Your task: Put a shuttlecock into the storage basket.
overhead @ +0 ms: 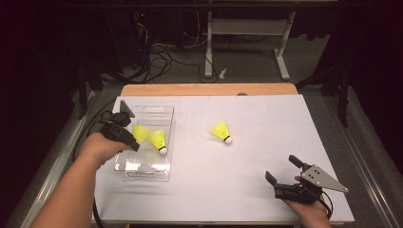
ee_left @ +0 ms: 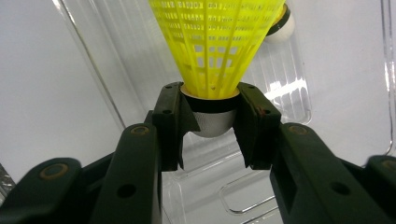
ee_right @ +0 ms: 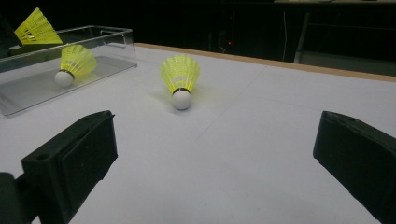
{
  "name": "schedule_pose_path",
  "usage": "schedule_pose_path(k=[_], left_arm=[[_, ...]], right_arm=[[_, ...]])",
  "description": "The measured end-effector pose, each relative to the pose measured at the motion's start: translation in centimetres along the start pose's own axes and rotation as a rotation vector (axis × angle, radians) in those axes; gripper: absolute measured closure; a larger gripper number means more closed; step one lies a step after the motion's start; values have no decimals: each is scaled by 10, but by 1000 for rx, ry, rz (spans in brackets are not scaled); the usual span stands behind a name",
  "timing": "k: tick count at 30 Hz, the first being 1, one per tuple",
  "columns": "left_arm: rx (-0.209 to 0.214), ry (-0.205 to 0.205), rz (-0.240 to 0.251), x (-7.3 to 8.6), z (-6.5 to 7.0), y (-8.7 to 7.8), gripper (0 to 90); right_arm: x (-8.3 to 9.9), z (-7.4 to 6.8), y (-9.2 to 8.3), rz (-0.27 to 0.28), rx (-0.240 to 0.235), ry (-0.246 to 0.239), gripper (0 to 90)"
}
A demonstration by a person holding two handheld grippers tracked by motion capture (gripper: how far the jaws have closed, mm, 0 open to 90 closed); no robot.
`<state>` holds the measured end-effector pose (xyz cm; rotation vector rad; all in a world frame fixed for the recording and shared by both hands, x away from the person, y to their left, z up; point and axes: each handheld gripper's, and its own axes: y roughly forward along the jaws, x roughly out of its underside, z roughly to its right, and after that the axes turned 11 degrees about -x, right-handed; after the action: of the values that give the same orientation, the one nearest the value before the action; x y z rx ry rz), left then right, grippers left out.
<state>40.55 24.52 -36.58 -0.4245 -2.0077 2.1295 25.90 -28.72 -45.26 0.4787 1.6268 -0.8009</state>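
left gripper (ee_left: 212, 123) pinching a yellow shuttlecock (ee_left: 215, 42) by its cork, skirt top cropped off, over the clear tray (overhead: 142, 171), right gripper (overhead: 284, 172) gaping wide, holding nothing

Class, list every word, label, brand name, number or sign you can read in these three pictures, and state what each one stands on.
None: no readable text in any view.
Yellow shuttlecock held in the left gripper: plain skirt, no print.
Clear plastic tray: no label.
Shuttlecock on the table: no marking legible.
Right gripper, grey plate: holes, no lettering.
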Motion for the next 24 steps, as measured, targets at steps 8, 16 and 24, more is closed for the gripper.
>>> schedule_pose_path(k=[8, 16, 24], left_arm=[[-18, -27, 4, -1, -5, -4, 646], [-22, -40, 9, -3, -7, -8, 646], [-21, -39, 8, -11, -5, -4, 646]], right_arm=[[0, 1, -1, 2, 1, 5, 2], [0, 0, -2, 6, -1, 8, 2], [0, 1, -1, 6, 1, 11, 2]])
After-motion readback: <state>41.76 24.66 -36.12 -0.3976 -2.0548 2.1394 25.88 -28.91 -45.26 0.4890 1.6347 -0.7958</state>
